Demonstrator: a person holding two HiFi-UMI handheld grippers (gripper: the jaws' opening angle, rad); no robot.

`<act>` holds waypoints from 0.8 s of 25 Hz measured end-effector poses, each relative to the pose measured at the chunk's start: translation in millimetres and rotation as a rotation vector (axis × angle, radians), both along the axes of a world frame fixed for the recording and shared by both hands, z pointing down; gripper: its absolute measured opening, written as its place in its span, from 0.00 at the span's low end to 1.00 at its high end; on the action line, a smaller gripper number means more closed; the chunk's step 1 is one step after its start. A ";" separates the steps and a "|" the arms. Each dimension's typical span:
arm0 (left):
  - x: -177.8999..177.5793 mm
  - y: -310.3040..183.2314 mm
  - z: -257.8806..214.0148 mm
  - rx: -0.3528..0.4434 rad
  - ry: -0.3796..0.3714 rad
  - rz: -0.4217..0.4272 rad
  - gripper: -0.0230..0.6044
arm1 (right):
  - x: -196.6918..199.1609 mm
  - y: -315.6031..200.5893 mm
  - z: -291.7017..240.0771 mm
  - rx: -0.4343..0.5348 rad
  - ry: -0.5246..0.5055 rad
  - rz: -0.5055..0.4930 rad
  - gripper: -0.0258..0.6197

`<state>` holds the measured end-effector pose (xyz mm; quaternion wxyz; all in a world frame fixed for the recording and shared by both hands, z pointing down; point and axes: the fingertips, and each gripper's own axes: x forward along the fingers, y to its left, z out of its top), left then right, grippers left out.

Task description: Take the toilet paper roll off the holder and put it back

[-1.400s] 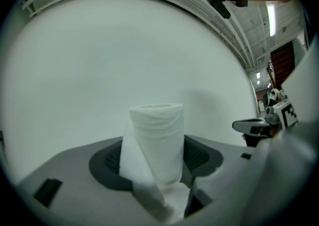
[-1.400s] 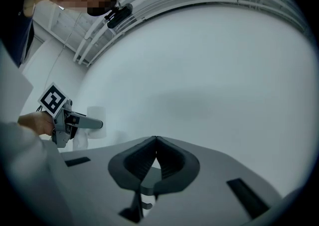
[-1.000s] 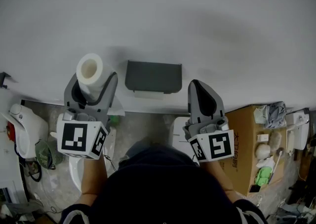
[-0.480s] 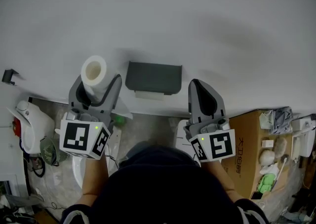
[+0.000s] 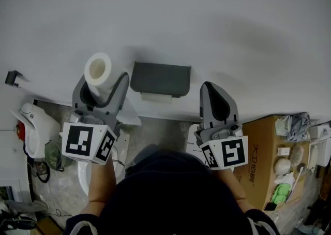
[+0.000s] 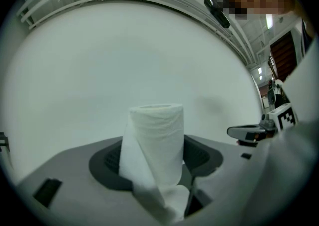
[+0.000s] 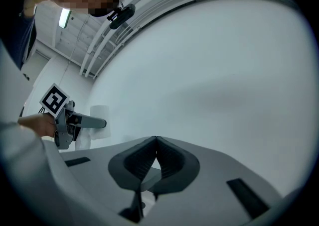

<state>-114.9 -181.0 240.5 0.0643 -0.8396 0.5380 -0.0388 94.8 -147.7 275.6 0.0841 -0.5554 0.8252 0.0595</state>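
Roll (image 5: 98, 71): it is held upright in the left gripper (image 5: 101, 83), off the holder (image 5: 160, 79) and to its left, close to the wall (image 5: 207, 21).
Left gripper: it is clamped on the roll, with the jaws spread wide and pressed on its lower sides; most of the roll stands above them.
Right gripper (image 5: 209, 88): its jaws are drawn together with nothing between them; it is held to the right of the holder, apart from it.
Holder: a dark box is seen on the wall between the two grippers, with no roll on it; its spindle cannot be seen.
Slip: the paper is soft and gripped low, so the roll could be tipped or slid out of the jaws if it is turned quickly.
Crush: if the roll is squeezed harder to prevent that, the core could be pressed out of round and jammed on the spindle.
Loose end (image 6: 169, 200): a sheet hangs down between the jaws; it could be snagged on the holder and unwound or torn.
Misalignment: the roll is probably needed with its axis level, so a turn is called for; with the spindle hidden, the roll could be knocked against the cover and dropped.
Cover: if it must be lifted, the shut right gripper could be pushed against it clumsily and the roll's path blocked.
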 end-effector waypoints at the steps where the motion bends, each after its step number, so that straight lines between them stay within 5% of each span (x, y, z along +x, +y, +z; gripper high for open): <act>1: 1.6 0.1 -0.9 0.002 0.001 0.002 0.51 | 0.5 0.2 0.1 0.000 -0.003 0.000 0.06; 20: 29.7 -2.8 2.4 0.005 0.007 0.050 0.51 | 6.1 2.7 3.5 0.000 -0.030 0.003 0.07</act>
